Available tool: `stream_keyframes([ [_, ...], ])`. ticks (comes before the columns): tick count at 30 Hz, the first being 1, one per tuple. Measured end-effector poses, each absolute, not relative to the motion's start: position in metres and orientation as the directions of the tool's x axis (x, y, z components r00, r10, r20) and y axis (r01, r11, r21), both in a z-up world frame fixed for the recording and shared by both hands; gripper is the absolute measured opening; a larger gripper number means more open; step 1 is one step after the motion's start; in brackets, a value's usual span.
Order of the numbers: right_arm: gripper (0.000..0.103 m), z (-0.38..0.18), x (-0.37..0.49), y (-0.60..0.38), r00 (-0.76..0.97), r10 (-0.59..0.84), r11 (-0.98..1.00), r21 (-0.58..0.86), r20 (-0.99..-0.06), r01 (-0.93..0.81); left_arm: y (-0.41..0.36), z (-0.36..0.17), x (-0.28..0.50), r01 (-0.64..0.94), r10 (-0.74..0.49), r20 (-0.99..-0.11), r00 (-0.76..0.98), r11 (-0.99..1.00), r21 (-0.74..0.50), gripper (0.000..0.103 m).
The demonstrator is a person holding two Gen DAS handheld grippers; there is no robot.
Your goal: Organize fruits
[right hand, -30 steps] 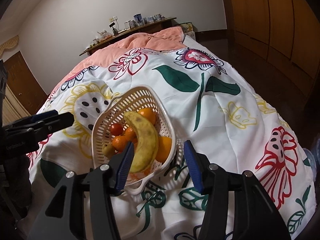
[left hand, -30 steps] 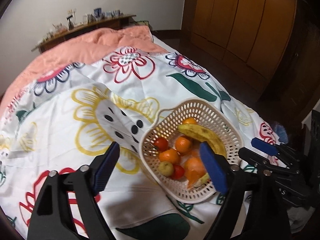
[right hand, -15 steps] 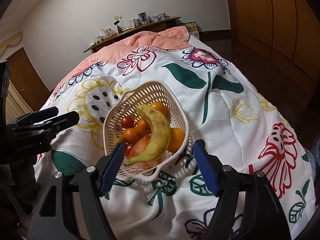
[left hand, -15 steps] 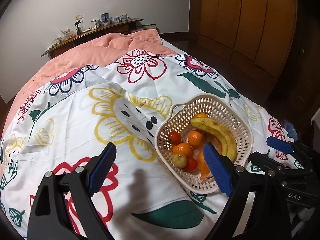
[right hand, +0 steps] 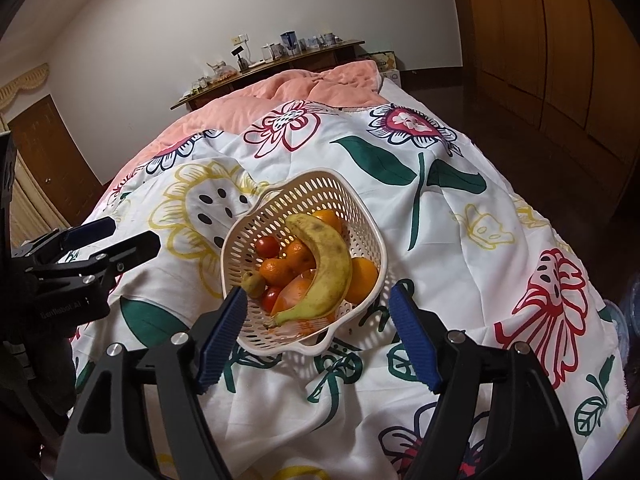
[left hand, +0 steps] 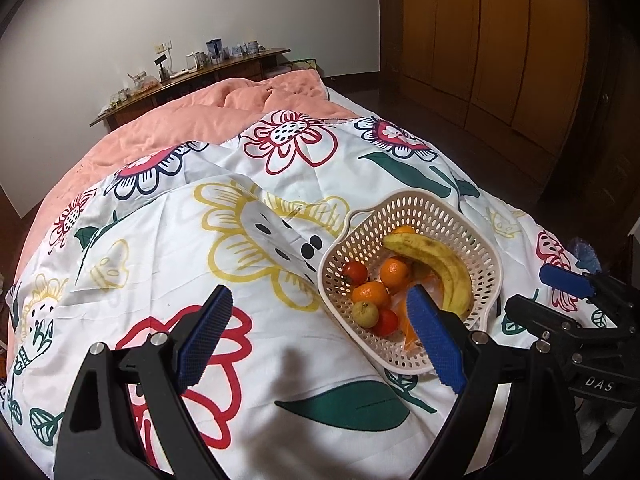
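- left gripper (left hand: 320,332) jaws wide apart, holding nothing
- right gripper (right hand: 316,332) jaws spread, holding nothing
- basket (right hand: 320,188) of fruit, banana (right hand: 328,268) on top, sits on floral quilt (right hand: 460,264)

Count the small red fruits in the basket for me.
2. One red fruit sits against the far-left wall of the basket; the other lies nearer, beside the greenish fruit. The banana may hide more.
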State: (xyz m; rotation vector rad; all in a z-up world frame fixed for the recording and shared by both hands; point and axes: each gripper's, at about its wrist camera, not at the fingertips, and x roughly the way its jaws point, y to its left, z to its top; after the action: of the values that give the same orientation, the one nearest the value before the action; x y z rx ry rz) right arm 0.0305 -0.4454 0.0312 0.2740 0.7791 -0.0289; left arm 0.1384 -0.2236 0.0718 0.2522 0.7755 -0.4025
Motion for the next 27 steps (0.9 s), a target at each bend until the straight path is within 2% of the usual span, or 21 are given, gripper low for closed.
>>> stream_keyframes([
  [8,0.074,0.037,0.025,-0.442,0.72,0.073,0.965,0.231,-0.69,0.124,-0.222,0.078,0.128,0.44,-0.253,-0.701,0.667,0.893,0.096,0.09],
  [10,0.081,0.038,0.024,-0.441,0.724,0.074,0.964,0.234,-0.686,0.123,-0.222,0.08,0.125,0.441,-0.25,-0.696,0.673,0.891,0.106,0.09],
  [15,0.082,0.042,0.021,-0.438,0.731,0.073,0.965,0.234,-0.678,0.12,-0.221,0.083,0.117,0.436,-0.242,-0.681,0.692,0.891,0.127,0.095],
  [23,0.091,0.045,0.017,-0.435,0.735,0.064,0.966,0.228,-0.675,0.125,-0.22,0.088,0.105,0.434,-0.23,-0.661,0.714,0.887,0.159,0.095],
  [27,0.092,0.044,0.017,-0.432,0.725,0.056,0.969,0.213,-0.686,0.127,-0.22,0.089,0.101,0.427,-0.224,-0.653,0.724,0.888,0.169,0.095],
])
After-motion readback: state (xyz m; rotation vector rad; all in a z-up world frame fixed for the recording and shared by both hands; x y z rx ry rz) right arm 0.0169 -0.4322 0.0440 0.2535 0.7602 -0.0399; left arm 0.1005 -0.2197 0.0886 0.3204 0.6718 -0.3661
